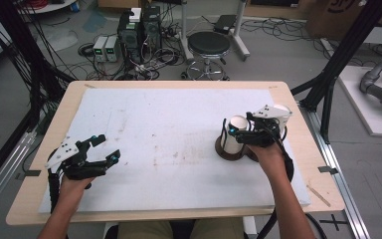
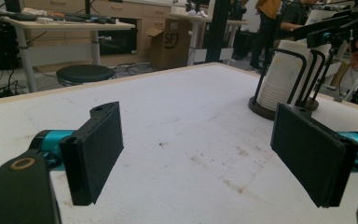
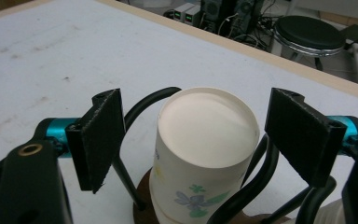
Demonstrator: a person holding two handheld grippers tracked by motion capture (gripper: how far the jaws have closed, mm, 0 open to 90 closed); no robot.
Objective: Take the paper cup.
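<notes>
I have the right hand-held gripper (image 3: 191, 140) spread around the top of the stack of upturned white paper cups (image 3: 203, 154), which stands in a black wire holder (image 1: 230, 149) at the right of the white-covered table (image 1: 154, 129). Next, I judge, comes closing on the top cup and lifting. My left hand-held gripper (image 2: 196, 154) hovers spread, empty, near left.

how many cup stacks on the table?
2. One stack of paper cups stands upside down in the black wire holder, between the right gripper's open fingers; another stands behind that gripper, partly hidden.
</notes>
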